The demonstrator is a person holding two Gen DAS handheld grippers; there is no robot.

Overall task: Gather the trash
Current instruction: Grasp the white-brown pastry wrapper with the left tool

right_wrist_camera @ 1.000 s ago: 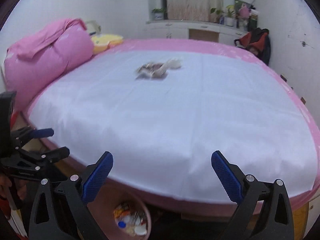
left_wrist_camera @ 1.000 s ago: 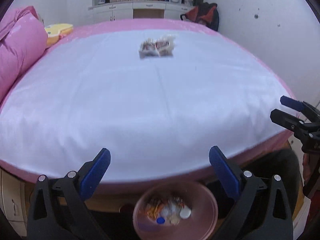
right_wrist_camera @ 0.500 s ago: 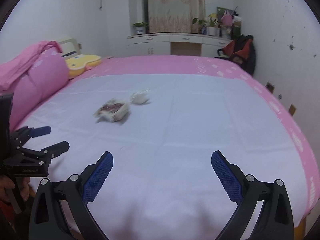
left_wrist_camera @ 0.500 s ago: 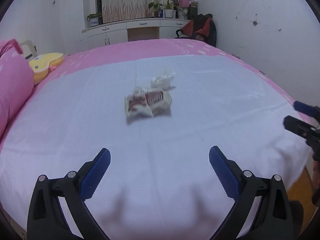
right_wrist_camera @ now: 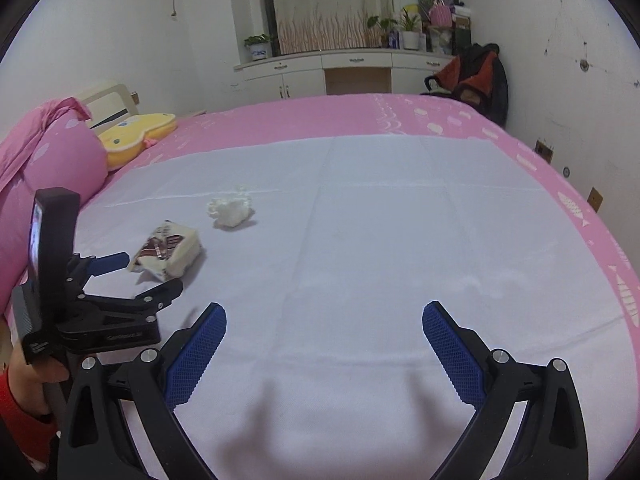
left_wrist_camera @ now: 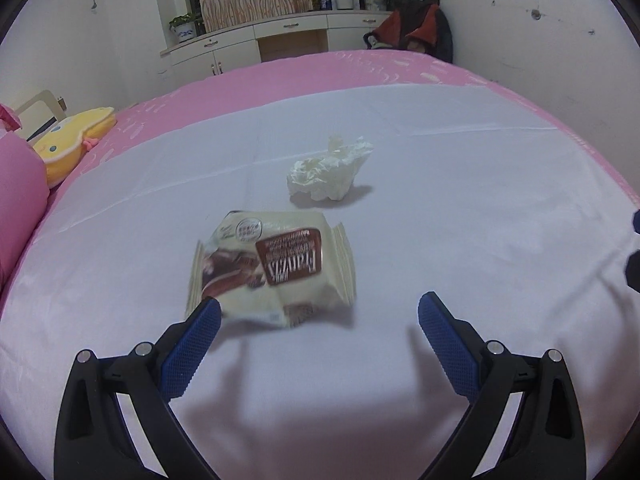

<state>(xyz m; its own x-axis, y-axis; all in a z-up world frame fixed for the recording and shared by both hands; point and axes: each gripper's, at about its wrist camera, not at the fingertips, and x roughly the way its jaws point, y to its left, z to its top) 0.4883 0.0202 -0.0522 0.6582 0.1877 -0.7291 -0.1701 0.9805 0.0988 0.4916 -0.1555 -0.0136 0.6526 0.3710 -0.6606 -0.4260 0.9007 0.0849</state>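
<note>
White bed sheet (left_wrist_camera: 440,208): snack wrapper (left_wrist_camera: 272,268), crumpled tissue (left_wrist_camera: 328,172); left gripper (left_wrist_camera: 318,312) and right gripper (right_wrist_camera: 324,316) both spread, empty.

A: Can you read the snack wrapper (left_wrist_camera: 272,268)?

B: No. In the left wrist view its print is smeared, and its near left corner sits behind the blue pad of the left hand-held gripper (left_wrist_camera: 318,312).

A: And the right hand-held gripper (left_wrist_camera: 634,256) in that view?

B: Cut off by the right edge; only two dark tips show, so how its jaws stand cannot be told there.

A: Anything else?

B: The pink bedding (right_wrist_camera: 44,184) runs off the left edge in the right wrist view. The things on the far cabinet (right_wrist_camera: 320,72) are too small to name.
</note>
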